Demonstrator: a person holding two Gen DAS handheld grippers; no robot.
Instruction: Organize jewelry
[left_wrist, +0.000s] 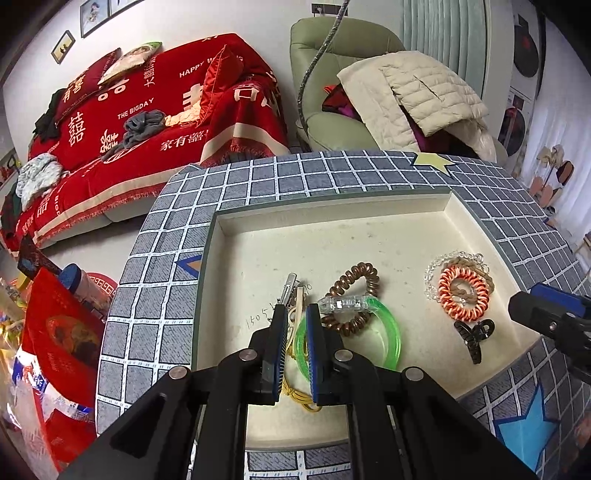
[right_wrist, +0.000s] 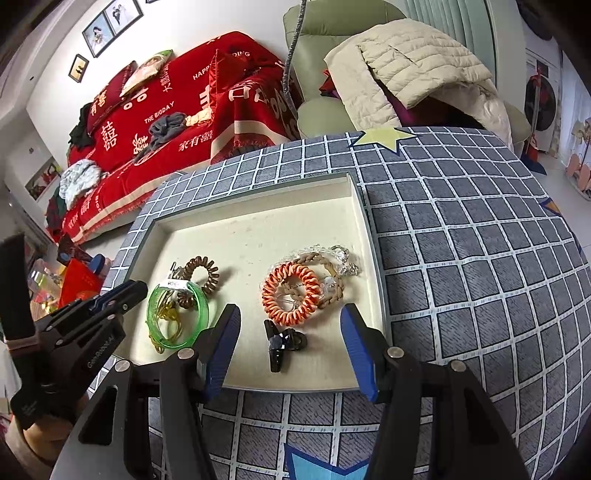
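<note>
Cream is the colour of the shallow tray where all the jewelry lies, and it sits on a grey checked cloth over the counter.

My left tool is over the near left part of the tray. Its jaws are nearly closed, and a bit of the green bangle and a pale hair clip show in the thin gap between them. I cannot tell if the pads squeeze anything. A yellow cord lies under the tool. A brown coil hair tie and a clear clip sit just beside the bangle, on its far side.

My right tool hangs over the near right part of the tray with its jaws wide apart and nothing held. A black claw clip lies on the tray between its fingers, touching neither. Just past it is an orange coil hair tie, which lies on a tan braided band and a clear bead bracelet.
</note>
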